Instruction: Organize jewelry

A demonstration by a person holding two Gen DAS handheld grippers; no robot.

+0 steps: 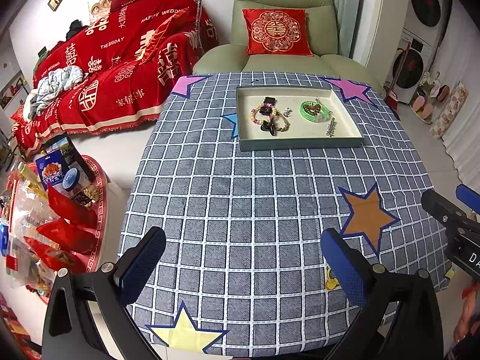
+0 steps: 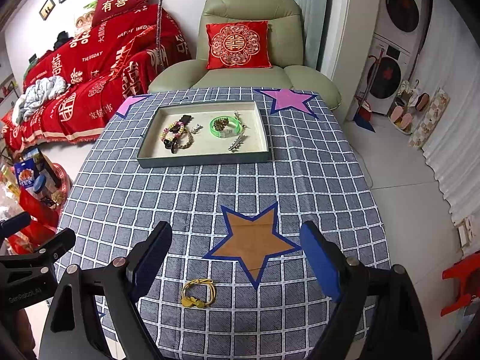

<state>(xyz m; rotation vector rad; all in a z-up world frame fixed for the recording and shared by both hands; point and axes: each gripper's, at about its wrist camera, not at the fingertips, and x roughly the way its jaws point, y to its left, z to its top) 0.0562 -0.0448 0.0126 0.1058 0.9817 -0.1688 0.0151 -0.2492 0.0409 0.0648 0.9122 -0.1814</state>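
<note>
A shallow grey tray (image 1: 300, 145) (image 2: 204, 159) sits at the far side of the checked tablecloth. It holds a beaded bracelet (image 1: 264, 115) (image 2: 175, 130), a green bangle (image 1: 315, 111) (image 2: 225, 126), black clips, a silver hairpin (image 1: 331, 127) (image 2: 237, 144) and small charms. A gold cord bracelet (image 2: 198, 293) lies on the cloth near the front, between my right gripper's fingers; the left wrist view shows only its edge (image 1: 331, 280). My left gripper (image 1: 244, 265) is open and empty above the cloth. My right gripper (image 2: 235, 262) is open and empty above the gold bracelet.
A green armchair (image 2: 249, 69) with a red cushion stands behind the table. A red-covered sofa (image 1: 120, 69) is at the left. A red tray of snacks (image 1: 60, 210) sits on a low table at the left. Washing machines (image 2: 393, 60) stand at the right.
</note>
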